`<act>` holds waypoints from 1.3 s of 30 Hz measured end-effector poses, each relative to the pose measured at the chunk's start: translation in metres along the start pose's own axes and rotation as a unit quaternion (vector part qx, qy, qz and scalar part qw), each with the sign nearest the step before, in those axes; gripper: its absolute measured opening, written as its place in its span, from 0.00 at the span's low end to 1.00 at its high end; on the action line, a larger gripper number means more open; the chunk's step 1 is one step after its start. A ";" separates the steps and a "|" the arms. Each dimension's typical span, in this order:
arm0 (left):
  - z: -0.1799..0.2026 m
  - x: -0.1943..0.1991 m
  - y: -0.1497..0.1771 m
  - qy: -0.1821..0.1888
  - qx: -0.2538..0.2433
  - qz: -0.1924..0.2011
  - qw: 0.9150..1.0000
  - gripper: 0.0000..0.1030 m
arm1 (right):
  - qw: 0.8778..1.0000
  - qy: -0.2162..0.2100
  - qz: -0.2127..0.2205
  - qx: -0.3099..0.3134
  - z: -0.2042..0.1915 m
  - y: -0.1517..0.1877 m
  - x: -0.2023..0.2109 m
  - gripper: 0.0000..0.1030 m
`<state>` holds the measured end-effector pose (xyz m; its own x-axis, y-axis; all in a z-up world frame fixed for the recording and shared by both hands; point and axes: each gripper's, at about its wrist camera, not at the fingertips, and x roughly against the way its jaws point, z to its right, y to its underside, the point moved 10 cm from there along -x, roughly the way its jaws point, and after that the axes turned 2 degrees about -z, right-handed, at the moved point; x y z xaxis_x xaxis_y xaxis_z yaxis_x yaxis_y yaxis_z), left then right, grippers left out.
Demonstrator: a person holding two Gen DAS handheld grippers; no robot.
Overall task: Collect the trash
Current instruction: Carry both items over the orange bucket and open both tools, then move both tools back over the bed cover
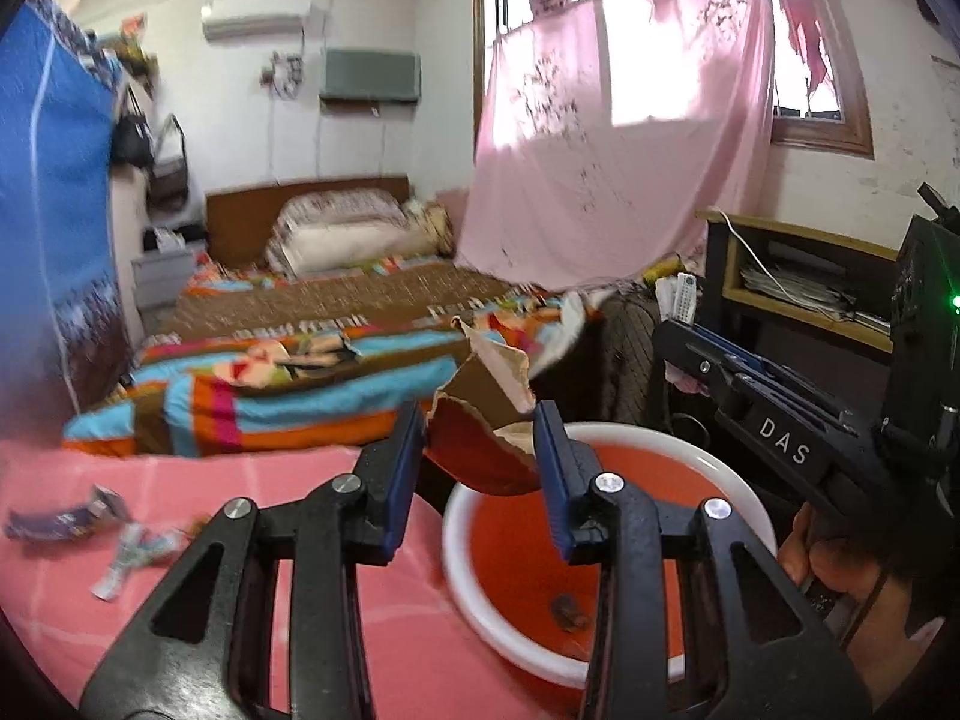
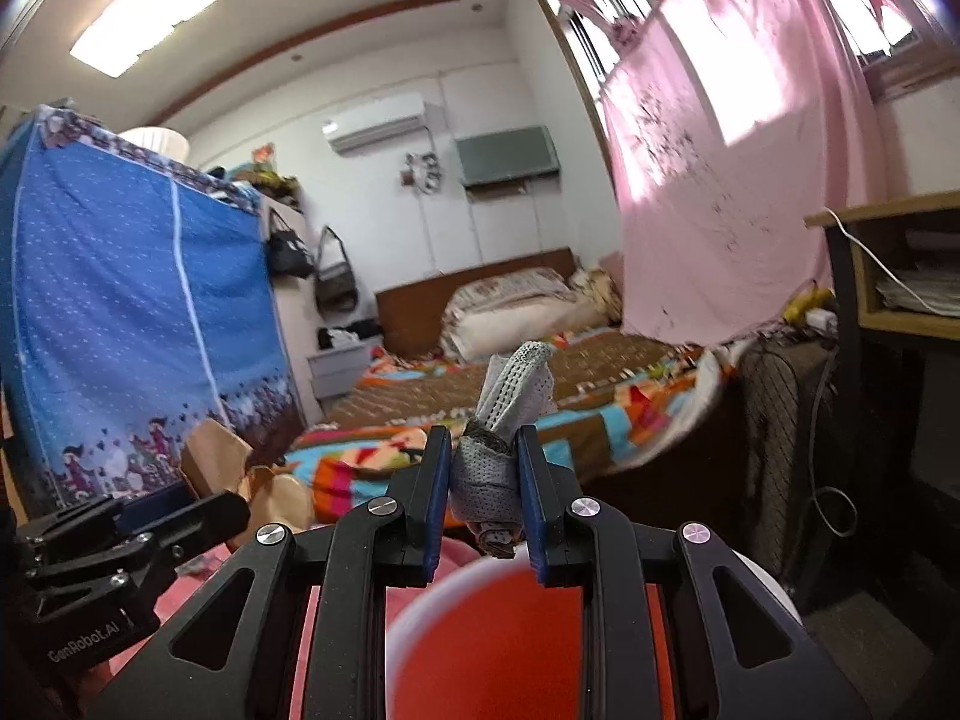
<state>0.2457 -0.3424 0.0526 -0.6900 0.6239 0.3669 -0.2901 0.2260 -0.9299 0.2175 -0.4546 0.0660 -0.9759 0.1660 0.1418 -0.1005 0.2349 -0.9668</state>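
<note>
The pink bench [image 1: 180, 480] carried two loose wrappers at its left side: a purple one [image 1: 66, 519] and a white crumpled one [image 1: 129, 558], lying close together and both blurred. The rest of the pink surface between them and the bucket was bare. The bench's far edge met the striped bedding of the bed [image 1: 270, 402]; its near and left edges were cut off by the lens rim.

The left gripper [image 1: 477, 447] was closed on one torn piece of brown cardboard [image 1: 480, 414], its blue pads pressing the piece from both sides. The cardboard hung over the far-left rim of the bucket [image 1: 660, 441], a red container with a white rim, standing at the bench's right side. One small dark scrap [image 1: 567, 603] lay on the bucket floor; its nature could not be made out. The gripper's arms hid the near part of the bucket.

The right gripper [image 2: 483, 483] was clamped on one rolled grey perforated wad [image 2: 507, 408], which stood up above the pads and also protruded below them. It was positioned above the bucket's opening [image 2: 480, 630], whose rim was largely covered by the gripper's frame. In the left wrist view the right gripper's body [image 1: 780, 420] entered from the right, held by a hand [image 1: 834, 564] partly cut off at the frame edge.

To the right, a dark shelf unit [image 1: 798, 276] stood close beside the bucket, limiting room on that side.
</note>
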 end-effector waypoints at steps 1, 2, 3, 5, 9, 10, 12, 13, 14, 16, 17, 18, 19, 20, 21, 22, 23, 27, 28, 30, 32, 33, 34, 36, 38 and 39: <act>0.002 -0.005 0.003 0.007 0.004 -0.012 1.000 0.41 | 1.000 0.005 -0.008 -0.001 0.005 0.004 -0.001 0.20; 0.004 -0.012 0.007 0.015 0.009 -0.027 0.999 0.41 | 1.000 0.009 -0.016 -0.003 0.009 0.007 -0.001 0.20; 0.008 -0.018 0.009 0.021 0.014 -0.039 0.999 0.41 | 1.000 0.013 -0.026 -0.006 0.013 0.010 -0.003 0.21; 0.013 -0.026 0.016 0.034 0.022 -0.059 0.997 0.41 | 0.999 0.021 -0.040 -0.010 0.020 0.017 -0.005 0.23; 0.019 -0.037 0.025 0.049 0.037 -0.086 0.994 0.42 | 0.998 0.034 -0.058 -0.014 0.030 0.025 -0.008 0.41; 0.020 -0.039 0.027 0.050 0.040 -0.091 0.994 0.43 | 0.997 0.034 -0.060 -0.016 0.032 0.026 -0.008 0.42; 0.021 -0.042 0.029 0.055 0.046 -0.099 0.993 0.47 | 0.997 0.037 -0.062 -0.017 0.033 0.028 -0.008 0.44; 0.021 -0.041 0.030 0.057 0.048 -0.100 0.992 0.48 | 0.997 0.039 -0.062 -0.016 0.034 0.028 -0.008 0.44; 0.021 -0.041 0.030 0.056 0.049 -0.101 0.992 0.50 | 0.997 0.041 -0.062 -0.017 0.034 0.028 -0.007 0.44; 0.020 -0.040 0.030 0.054 0.050 -0.101 0.992 0.53 | 0.997 0.043 -0.062 -0.019 0.035 0.027 -0.007 0.44; 0.019 -0.039 0.030 0.051 0.051 -0.100 0.992 0.54 | 0.997 0.043 -0.062 -0.020 0.035 0.026 -0.007 0.44; 0.016 -0.037 0.029 0.046 0.053 -0.096 0.993 0.56 | 0.997 0.044 -0.061 -0.020 0.035 0.026 -0.007 0.45; 0.014 -0.035 0.028 0.043 0.056 -0.093 0.993 0.56 | 0.997 0.044 -0.060 -0.021 0.035 0.025 -0.008 0.45; 0.011 -0.032 0.027 0.039 0.058 -0.089 0.994 0.58 | 0.997 0.043 -0.059 -0.022 0.034 0.024 -0.008 0.45; 0.007 -0.028 0.025 0.032 0.063 -0.083 0.994 0.60 | 0.997 0.043 -0.057 -0.022 0.034 0.023 -0.008 0.45; 0.003 -0.026 0.024 0.027 0.066 -0.078 0.994 0.61 | 0.997 0.042 -0.054 -0.021 0.032 0.022 -0.007 0.45; -0.003 -0.022 0.021 0.020 0.071 -0.072 0.995 0.63 | 0.998 0.042 -0.053 -0.020 0.030 0.020 -0.008 0.45; -0.027 -0.003 0.010 -0.019 0.087 -0.039 0.995 0.75 | 0.999 0.036 -0.039 -0.013 0.020 0.014 -0.007 0.54; -0.033 0.001 0.008 -0.028 0.090 -0.032 0.995 0.76 | 0.999 0.035 -0.034 -0.010 0.017 0.012 -0.006 0.58; -0.046 0.011 0.002 -0.052 0.099 -0.015 0.994 0.82 | 0.999 0.030 -0.021 -0.007 0.010 0.008 -0.004 0.72; -0.061 0.023 -0.003 -0.076 0.109 0.004 0.991 0.89 | 1.000 0.022 -0.006 -0.004 0.002 0.002 -0.002 0.75; -0.069 0.029 -0.005 -0.087 0.113 0.015 0.990 0.94 | 1.000 0.018 0.001 -0.001 -0.003 -0.001 -0.001 0.79; -0.074 0.034 -0.006 -0.094 0.116 0.024 0.988 0.98 | 1.000 0.016 0.009 0.002 -0.008 -0.003 0.000 0.82; -0.088 0.049 -0.010 -0.117 0.124 0.056 0.984 1.00 | 1.000 0.010 0.029 0.007 -0.019 -0.010 0.003 0.93; -0.099 0.063 -0.012 -0.132 0.131 0.084 0.979 1.00 | 0.999 0.001 0.045 0.009 -0.030 -0.015 0.006 1.00; -0.104 0.070 -0.013 -0.139 0.132 0.093 0.977 1.00 | 0.999 -0.004 0.053 0.009 -0.035 -0.017 0.006 1.00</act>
<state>0.2697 -0.2239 0.0873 -0.8900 0.3996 0.2195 -0.2789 -0.0963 -0.9555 0.2196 -0.4241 0.0908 -0.9826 0.1817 0.0373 -0.0005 0.1983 -0.9801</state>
